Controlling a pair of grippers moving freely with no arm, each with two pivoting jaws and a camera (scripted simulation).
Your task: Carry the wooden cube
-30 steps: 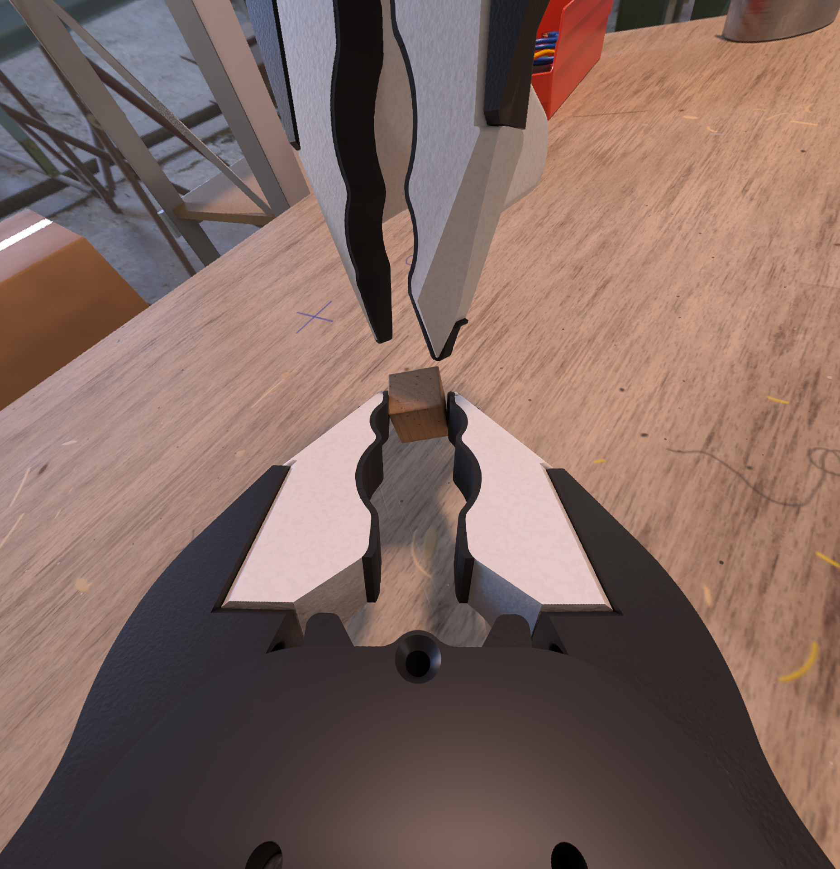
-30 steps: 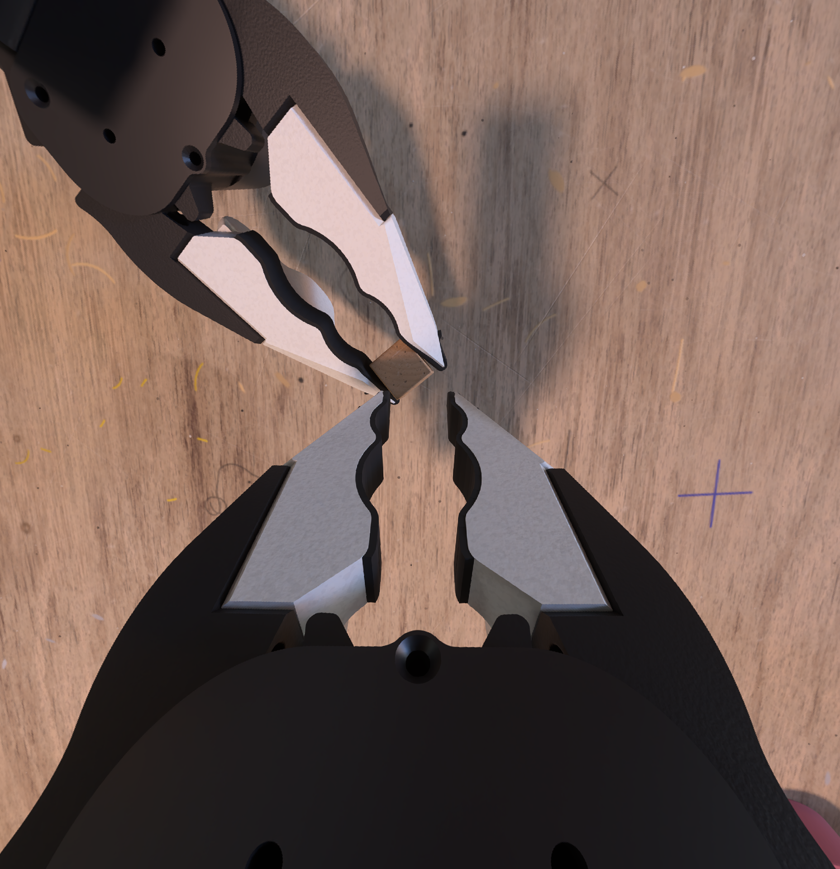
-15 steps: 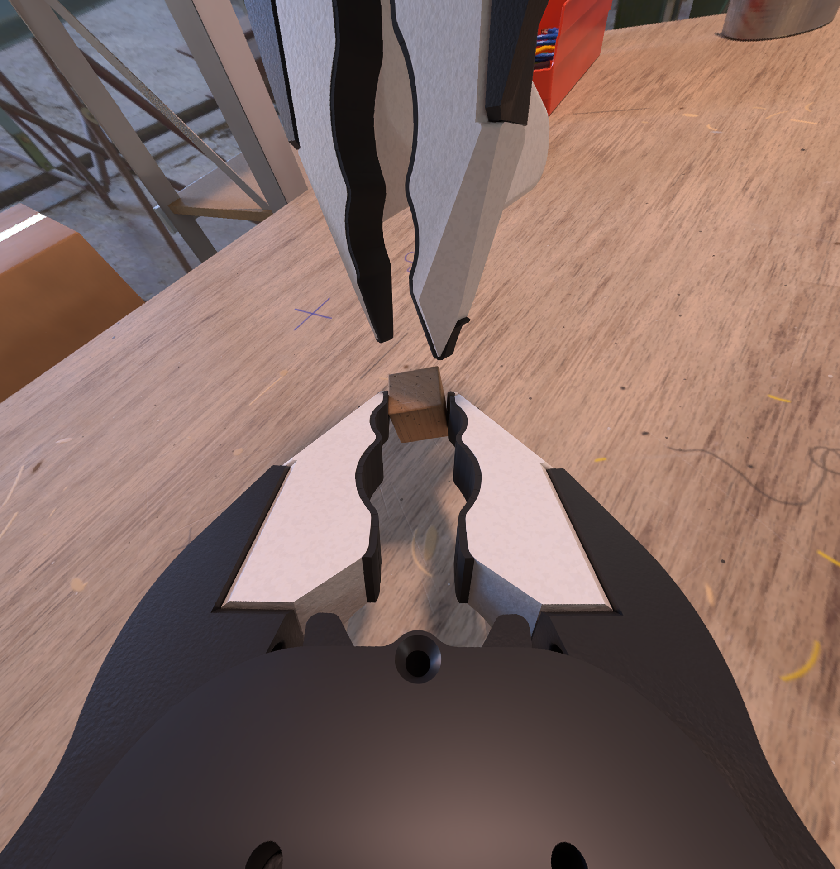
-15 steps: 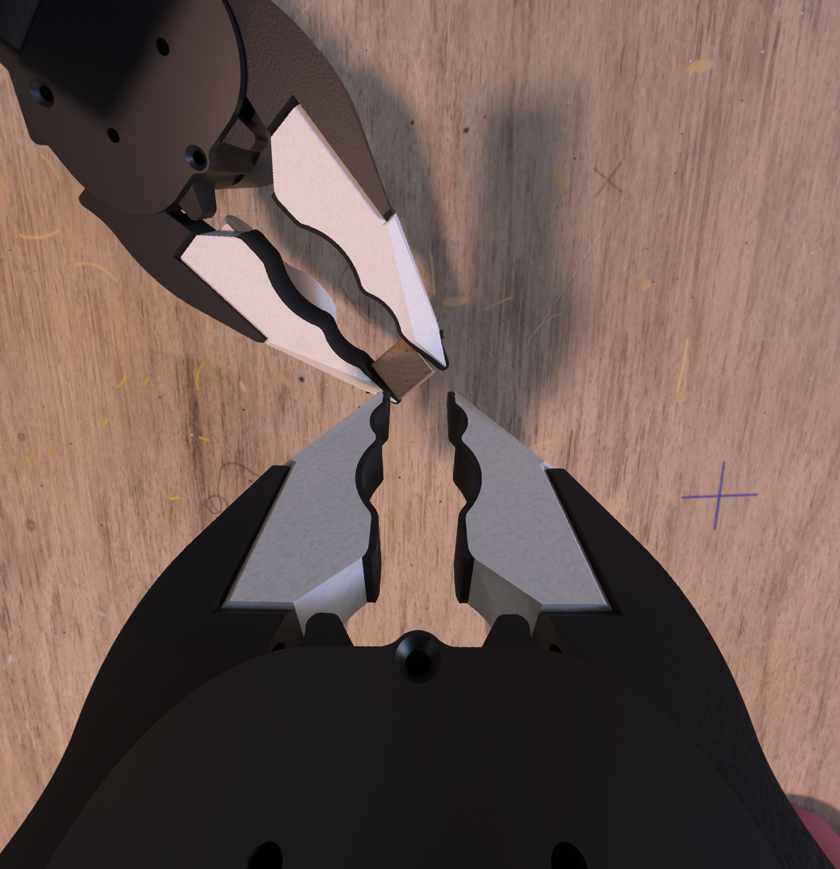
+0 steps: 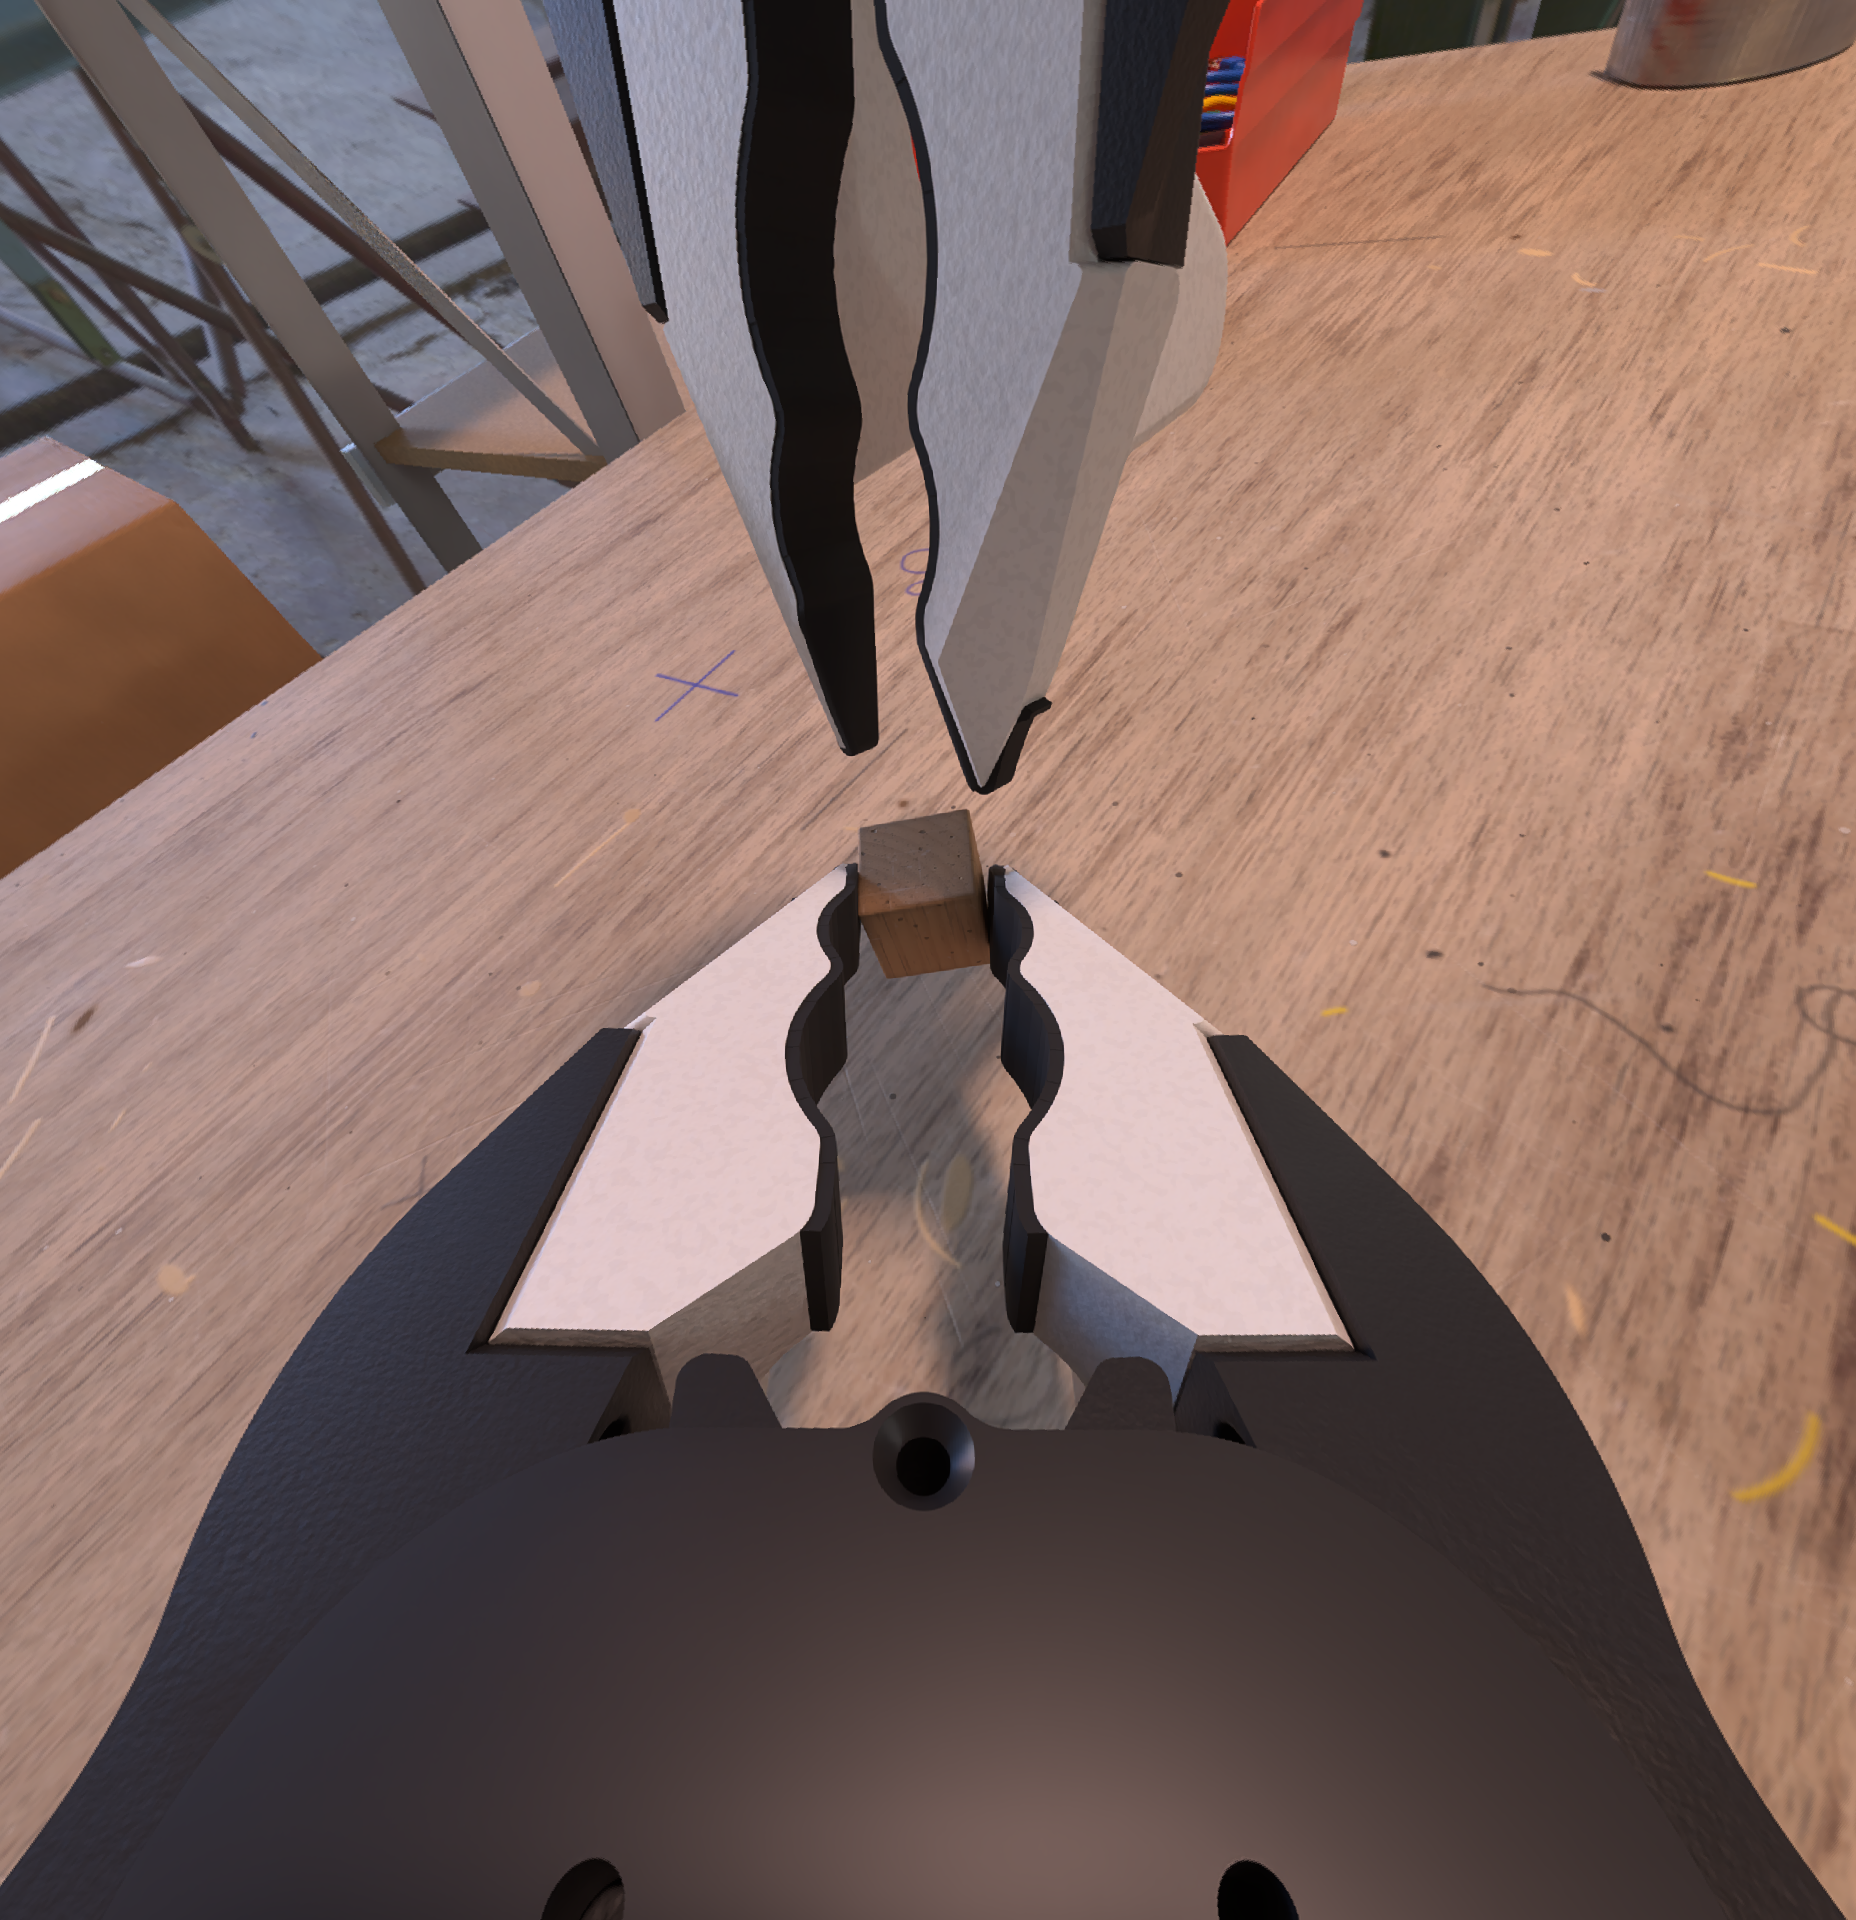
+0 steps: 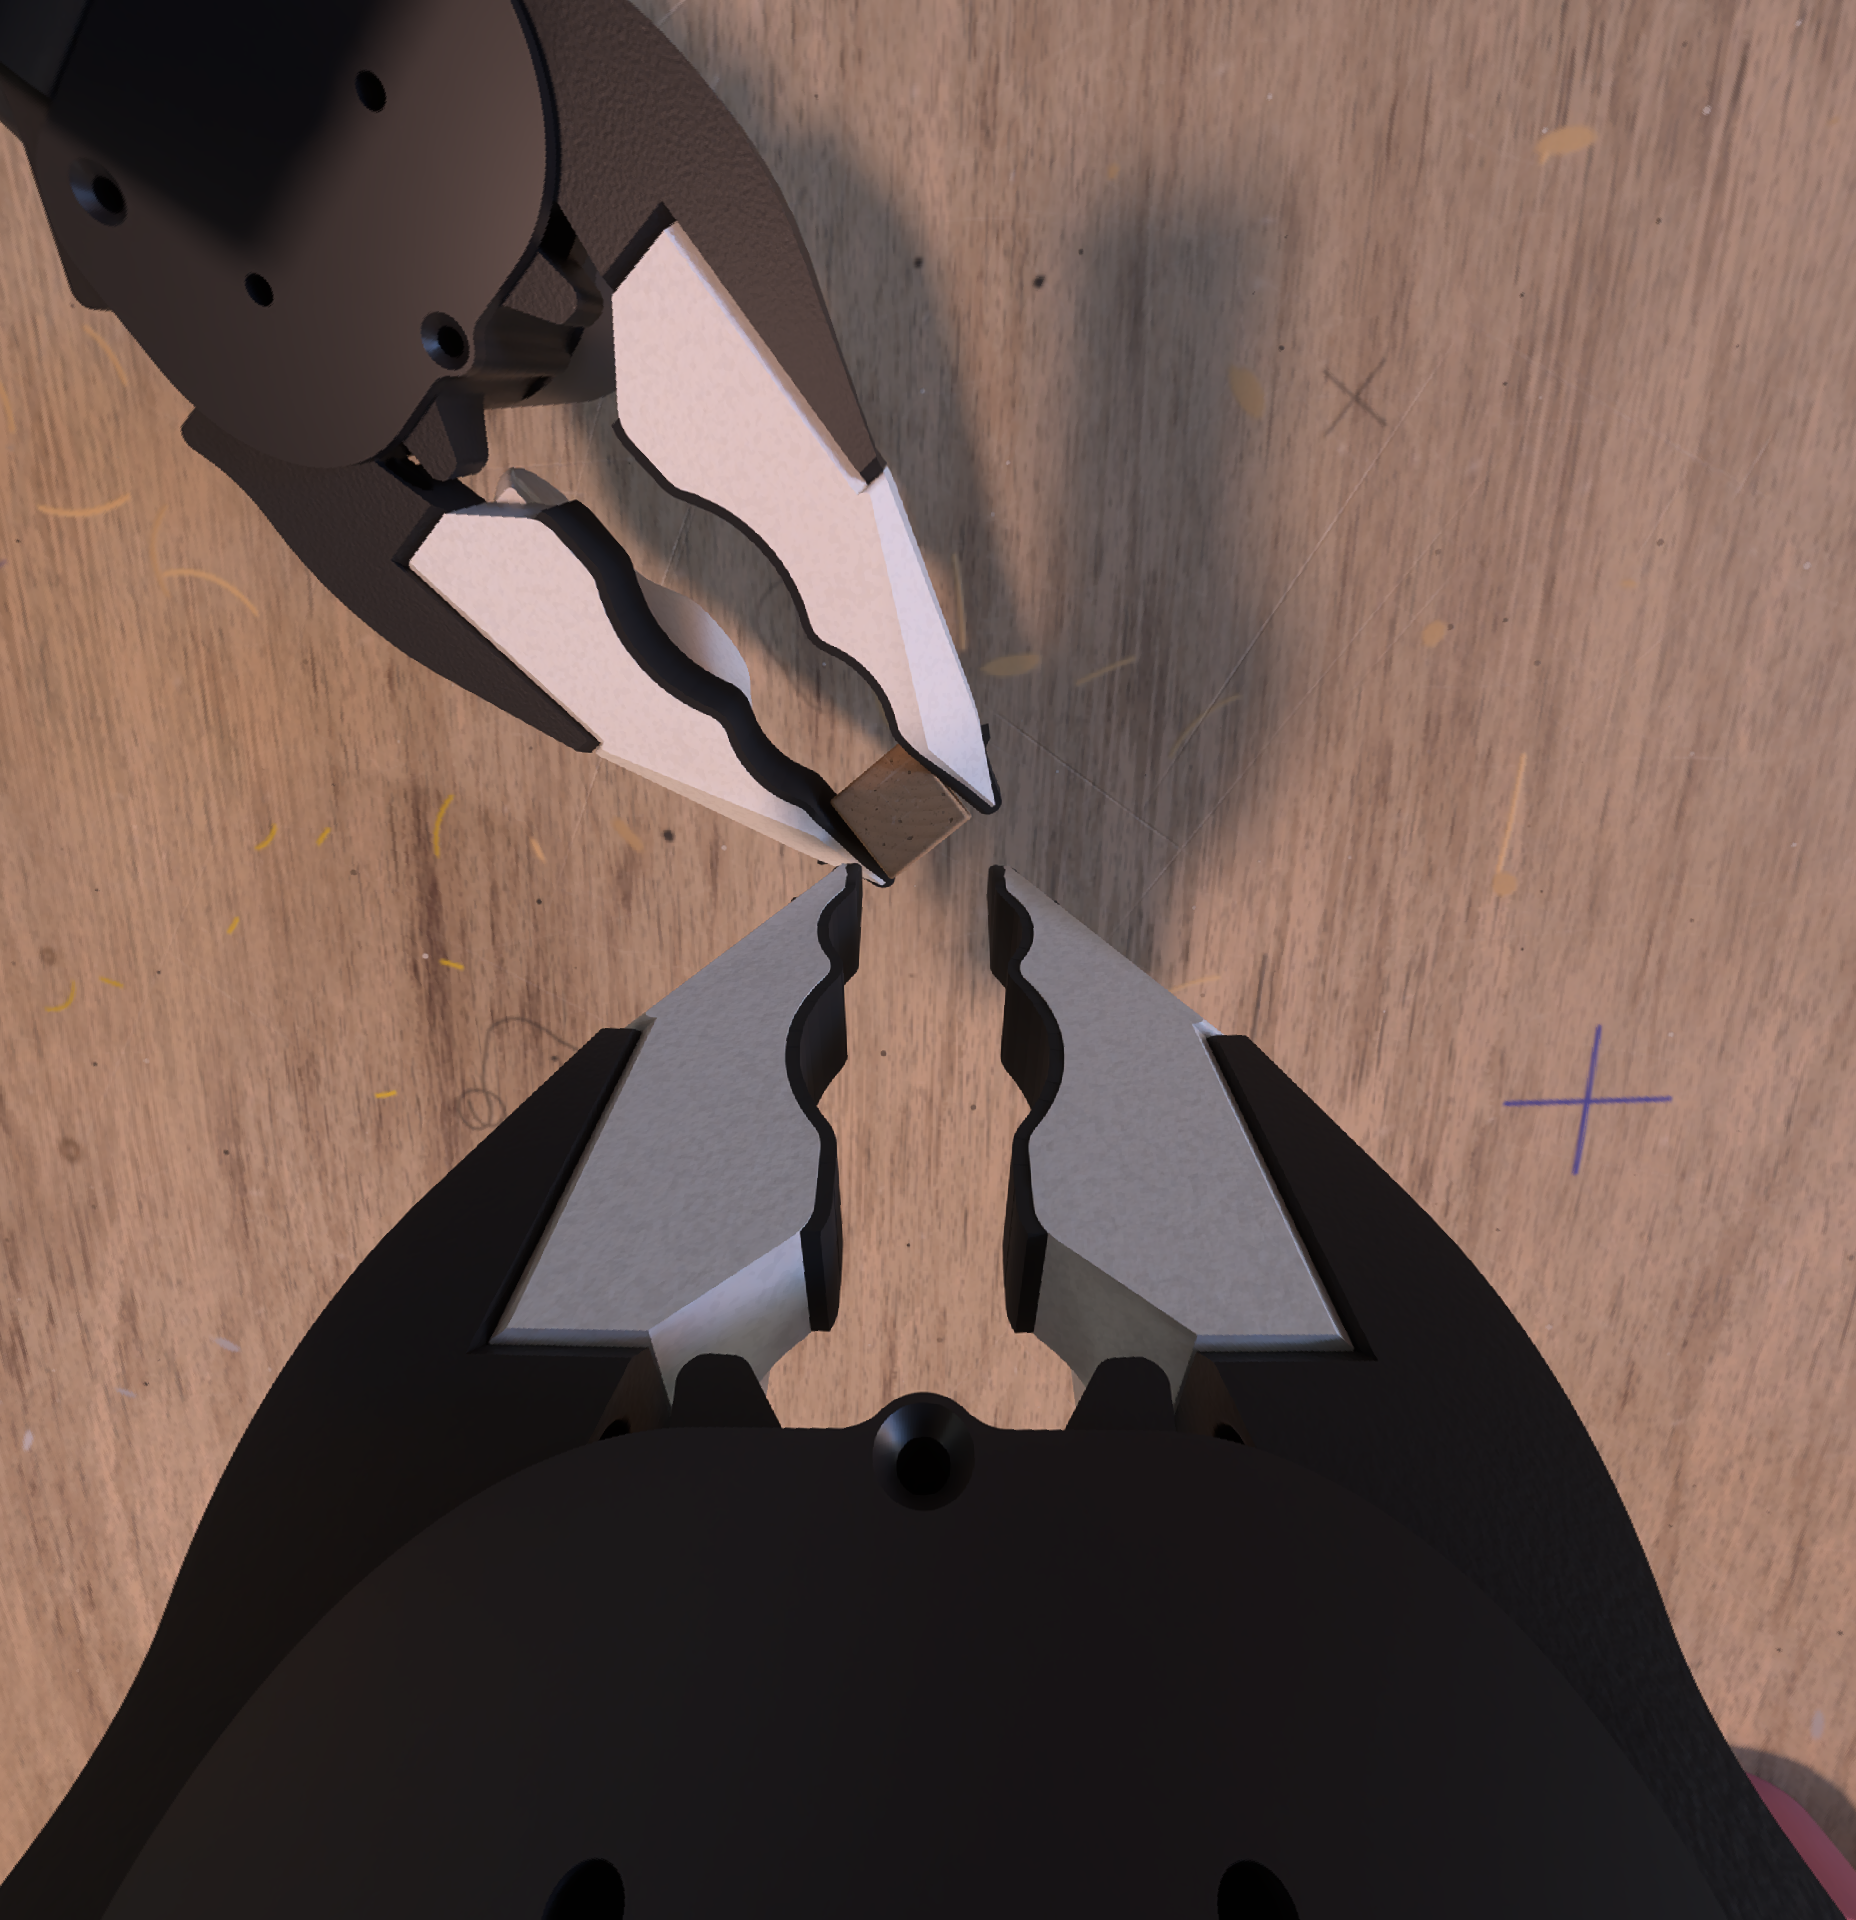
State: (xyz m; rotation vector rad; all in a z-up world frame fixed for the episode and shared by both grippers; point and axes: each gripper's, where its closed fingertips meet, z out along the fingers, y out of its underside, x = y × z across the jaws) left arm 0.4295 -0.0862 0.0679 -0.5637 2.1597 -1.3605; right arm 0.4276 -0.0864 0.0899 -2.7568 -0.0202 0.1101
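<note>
The small wooden cube [image 5: 922,894] is pinched between the fingertips of my left gripper [image 5: 924,896], which is shut on it and holds it just above the wooden tabletop [image 5: 1423,623]. My right gripper [image 5: 919,764] hangs over it with its fingers pointing down, the tips a little beyond and above the cube. In the right wrist view the cube [image 6: 896,821] sits just past the tips of my right gripper [image 6: 924,878], slightly left of the gap. The right jaws stand apart about a cube's width with nothing between them.
A red bin [image 5: 1277,114] and a grey metal vessel [image 5: 1724,42] stand at the table's far side. The table edge runs along the left, with an orange-brown box [image 5: 93,644] and a metal frame [image 5: 280,260] beyond. Blue crosses [image 5: 695,686] [image 6: 1586,1098] mark the table.
Almost nothing. Both grippers keep their pose and the cube stays in the left fingertips. The table background drifts very slightly.
</note>
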